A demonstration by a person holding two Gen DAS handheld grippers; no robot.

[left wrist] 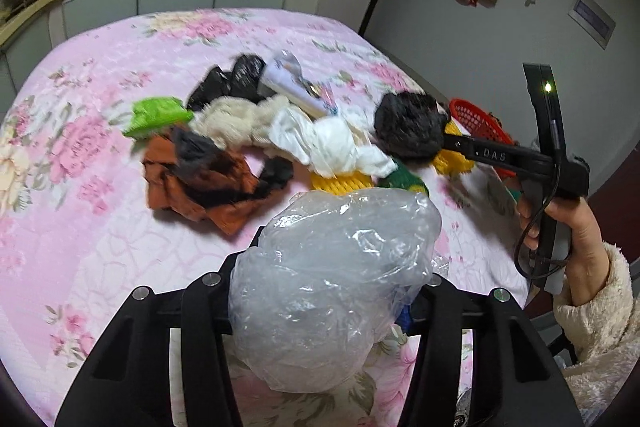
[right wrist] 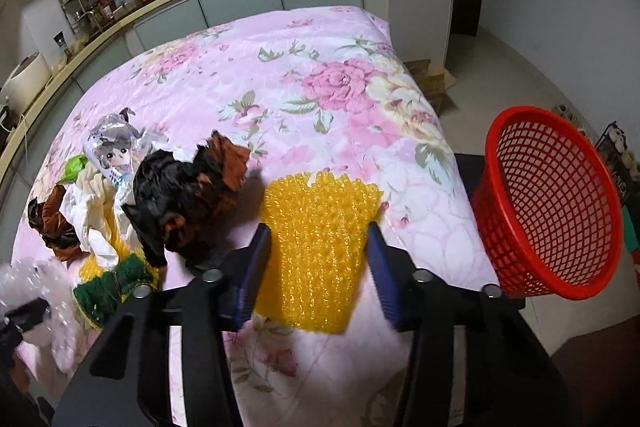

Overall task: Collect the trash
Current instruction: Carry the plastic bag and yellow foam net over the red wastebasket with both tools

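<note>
Both fisheye views are moderately lit by soft, cool indoor light. Straight edges bow near the rim, and black vignette fills the corners (strongest at 10 and 2 o'clock). Glare spots the clear plastic bag (left wrist: 336,287). Motion blur smears the trash pile (left wrist: 248,131). Shadows are faint.

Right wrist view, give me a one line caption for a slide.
Right gripper closed on yellow foam netting over the floral bedspread, red mesh basket waiting alongside.
</note>
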